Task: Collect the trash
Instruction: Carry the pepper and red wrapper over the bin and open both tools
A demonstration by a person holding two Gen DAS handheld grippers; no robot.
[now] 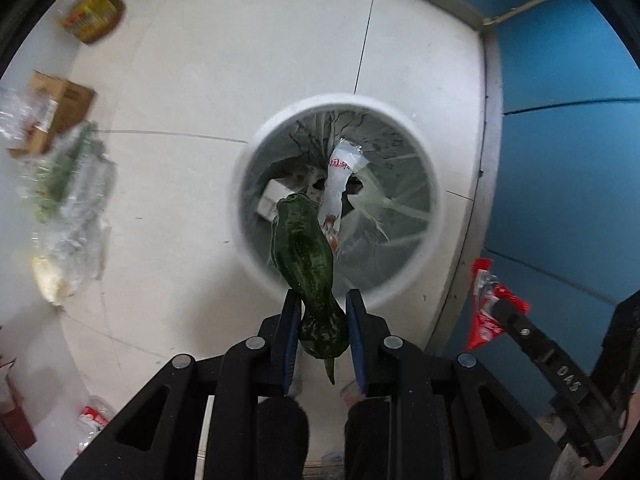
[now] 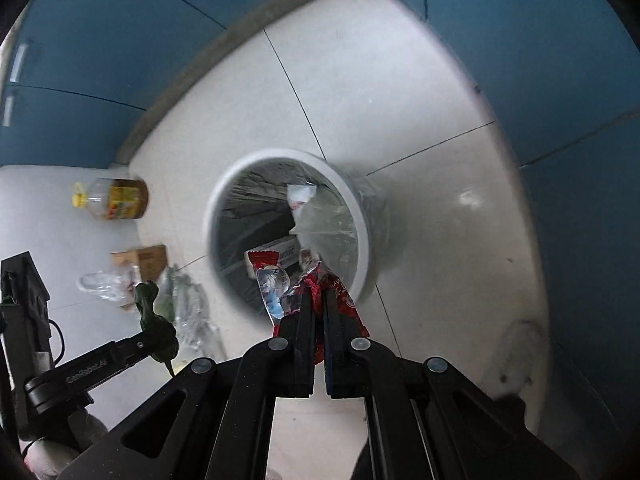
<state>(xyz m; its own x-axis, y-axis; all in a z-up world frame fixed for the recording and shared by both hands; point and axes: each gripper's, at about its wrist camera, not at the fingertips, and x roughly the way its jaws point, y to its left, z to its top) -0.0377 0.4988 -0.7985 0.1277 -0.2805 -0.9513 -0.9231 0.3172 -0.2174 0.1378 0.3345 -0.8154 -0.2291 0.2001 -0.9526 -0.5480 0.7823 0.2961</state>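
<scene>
Both grippers hold trash above the white bin.

The left gripper [image 1: 323, 300] clamps a green pepper [image 1: 306, 248], which hangs over the near rim of the bin [image 1: 256, 142]. The right gripper [image 2: 318, 294] is closed on a red wrapper [image 2: 340, 280], also over the bin's near rim. The lined bin stands on the tiled floor [image 1: 192, 60] near the blue wall [image 1: 560, 140]. An oil bottle [image 2: 116, 199], a box [image 2: 146, 258] and clear plastic [image 1: 76, 200] lie on the floor well apart from the bin.

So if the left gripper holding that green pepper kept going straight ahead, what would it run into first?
Probably the white trash bin: the left gripper, shut on the green pepper, points down near the bin's closer rim, so rim or open mouth; depth is unclear.
</scene>
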